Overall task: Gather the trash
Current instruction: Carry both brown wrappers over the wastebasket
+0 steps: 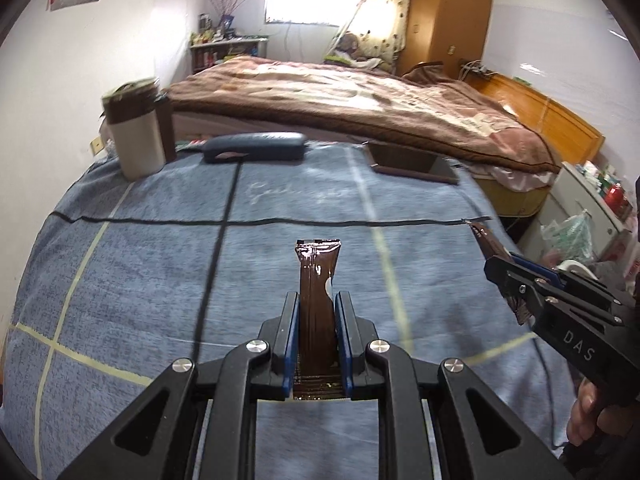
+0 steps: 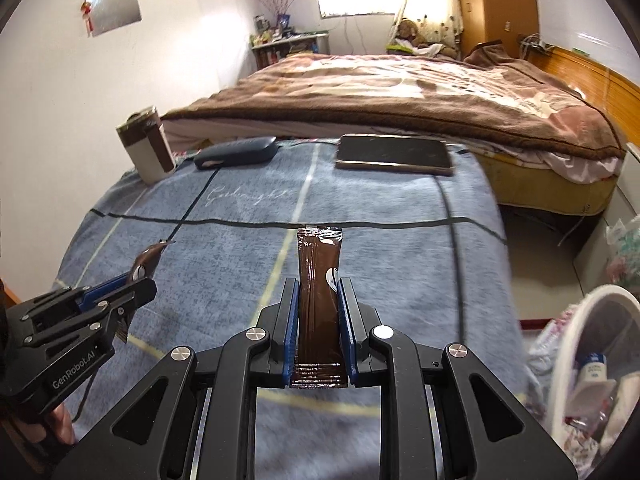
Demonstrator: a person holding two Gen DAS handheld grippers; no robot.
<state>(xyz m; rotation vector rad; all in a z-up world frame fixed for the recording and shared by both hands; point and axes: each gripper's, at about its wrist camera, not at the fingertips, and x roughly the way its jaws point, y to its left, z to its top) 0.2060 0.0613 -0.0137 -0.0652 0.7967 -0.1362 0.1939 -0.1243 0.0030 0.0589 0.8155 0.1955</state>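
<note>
My left gripper [image 1: 317, 300] is shut on a brown stick sachet [image 1: 317, 272] that stands up between its blue pads, held above the blue cloth. My right gripper [image 2: 318, 286] is shut on a second brown stick sachet [image 2: 319, 272] in the same way. Each gripper also shows in the other's view: the right one [image 1: 502, 270] at the right edge with its sachet [image 1: 486, 240], the left one [image 2: 138, 284] at the lower left with its sachet [image 2: 148, 258]. A white trash bin [image 2: 592, 312] holding wrappers sits at the lower right of the right wrist view.
On the blue cloth's [image 1: 160, 260] far edge stand a beige and brown cup [image 1: 136, 132], a dark blue case [image 1: 256, 148] and a dark tablet [image 2: 396, 154]. A bed with a brown blanket [image 2: 400, 92] lies behind. Shelves and plastic bags [image 1: 568, 232] are at the right.
</note>
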